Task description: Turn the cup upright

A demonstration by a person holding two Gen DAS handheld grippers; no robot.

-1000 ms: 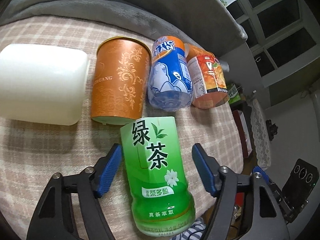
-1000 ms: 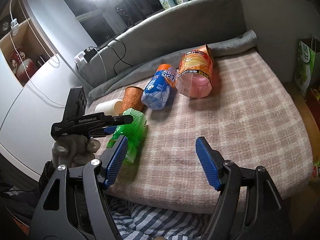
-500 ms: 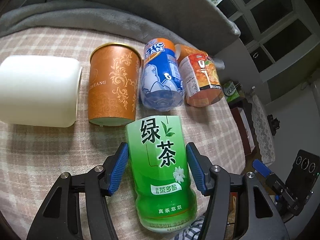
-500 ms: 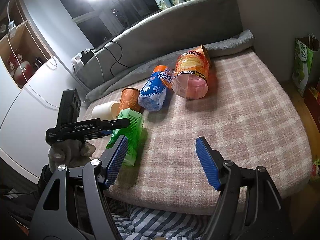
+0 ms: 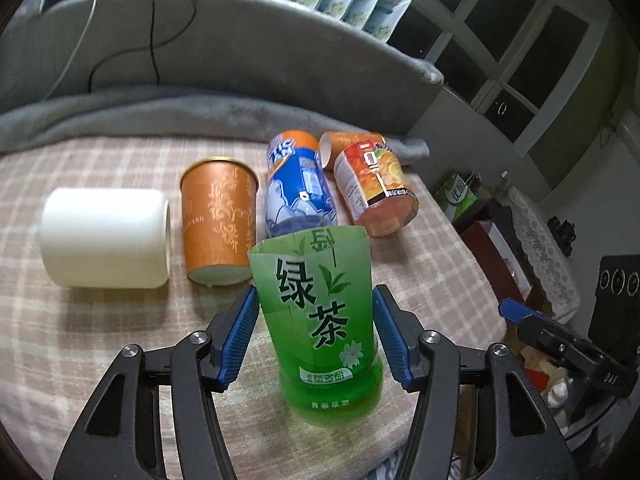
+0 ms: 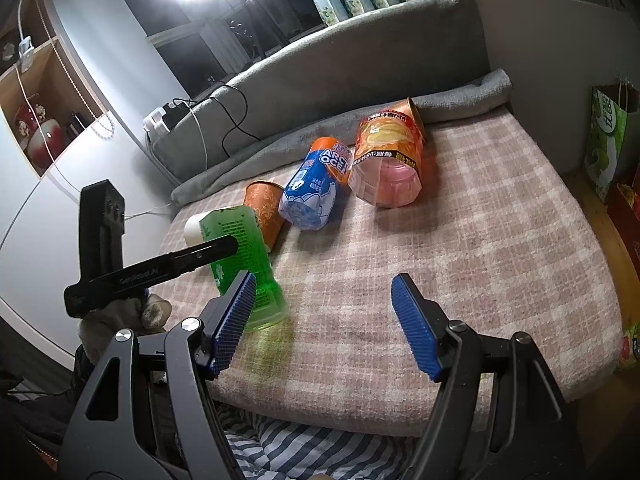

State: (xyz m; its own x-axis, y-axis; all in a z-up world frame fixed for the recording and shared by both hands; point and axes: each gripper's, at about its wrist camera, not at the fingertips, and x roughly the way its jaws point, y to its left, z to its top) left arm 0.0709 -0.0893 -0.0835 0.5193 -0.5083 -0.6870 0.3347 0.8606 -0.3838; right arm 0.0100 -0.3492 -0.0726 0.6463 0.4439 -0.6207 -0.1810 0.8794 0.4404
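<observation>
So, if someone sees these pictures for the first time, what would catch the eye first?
Probably the green tea cup, nearest the camera, gripped between the blue pads of the left claw and tilted up with its open end away. Behind it four more containers lie on their sides in a row on the checked blanket: a white cup, an orange patterned cup, a blue cup and an orange-red one. The right claw hangs open over bare blanket.

Left gripper [image 5: 316, 336] clamping tilted green cup [image 5: 320, 320], four cups lying behind
</observation>
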